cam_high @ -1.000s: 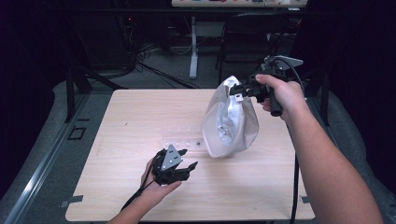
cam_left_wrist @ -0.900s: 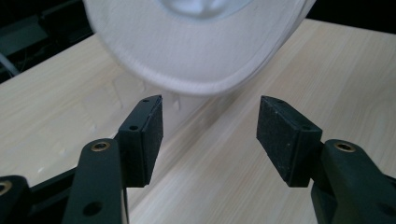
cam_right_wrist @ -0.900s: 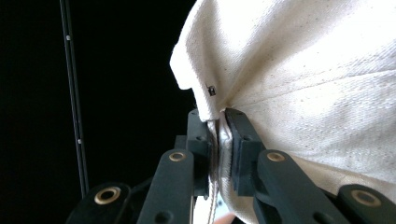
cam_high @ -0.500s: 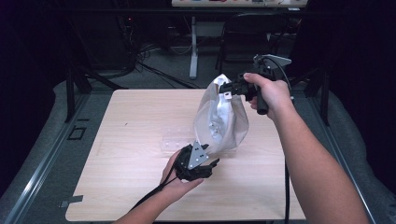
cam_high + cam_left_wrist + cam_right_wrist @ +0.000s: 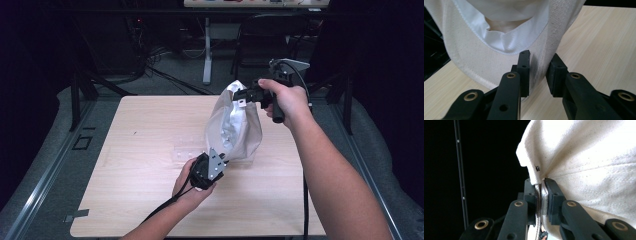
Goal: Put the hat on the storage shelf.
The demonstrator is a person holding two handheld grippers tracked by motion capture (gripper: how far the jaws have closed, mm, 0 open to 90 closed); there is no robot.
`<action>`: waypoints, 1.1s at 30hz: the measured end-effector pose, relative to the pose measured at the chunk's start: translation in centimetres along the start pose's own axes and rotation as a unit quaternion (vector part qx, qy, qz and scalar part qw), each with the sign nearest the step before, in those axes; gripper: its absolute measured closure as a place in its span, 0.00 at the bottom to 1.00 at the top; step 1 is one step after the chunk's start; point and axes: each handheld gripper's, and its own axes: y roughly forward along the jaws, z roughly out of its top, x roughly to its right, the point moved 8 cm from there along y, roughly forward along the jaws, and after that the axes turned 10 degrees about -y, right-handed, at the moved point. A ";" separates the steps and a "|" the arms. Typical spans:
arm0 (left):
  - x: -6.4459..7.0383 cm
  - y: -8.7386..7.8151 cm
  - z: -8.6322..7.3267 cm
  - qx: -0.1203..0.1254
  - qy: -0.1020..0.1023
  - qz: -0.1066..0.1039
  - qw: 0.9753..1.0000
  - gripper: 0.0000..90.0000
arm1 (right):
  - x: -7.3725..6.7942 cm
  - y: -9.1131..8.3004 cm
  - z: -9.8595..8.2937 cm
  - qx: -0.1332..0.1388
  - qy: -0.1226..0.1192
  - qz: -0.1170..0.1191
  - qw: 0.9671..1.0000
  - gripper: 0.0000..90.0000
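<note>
A cream-white cloth bag (image 5: 234, 125) with a shiny white lining (image 5: 506, 40) hangs above the wooden table (image 5: 140, 125), its bottom near the tabletop. My right gripper (image 5: 241, 95) is shut on the bag's top edge and holds it up; the cloth (image 5: 586, 162) is pinched flat between its jaws (image 5: 541, 195). My left gripper (image 5: 224, 159) is at the bag's lower rim. In the left gripper view its jaws (image 5: 539, 72) stand open, with the rim of the bag (image 5: 486, 60) running between them.
A clear flat plastic piece (image 5: 187, 149) lies on the table just left of the bag. Beyond the far edge are a chair (image 5: 260, 45), table legs and cables on the dark floor. A metal rail (image 5: 45, 175) runs along the table's left side.
My left gripper has moved right and forward from the table's front middle up to the bag's lower rim. My right gripper has drawn the bag slightly left and higher.
</note>
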 end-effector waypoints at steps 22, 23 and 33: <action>-2.8 -1.0 -0.2 -0.011 -0.009 0.024 1.000 0.85 | 0.3 -0.1 0.3 0.011 0.004 -0.012 1.000 0.90; -2.9 -1.0 -0.2 -0.011 -0.014 0.018 1.000 0.84 | 0.2 -0.2 0.3 0.009 0.005 -0.012 1.000 0.90; -3.4 -0.5 -0.3 0.011 -0.066 -0.083 0.994 0.90 | -0.7 0.3 0.4 0.011 -0.005 -0.008 1.000 0.90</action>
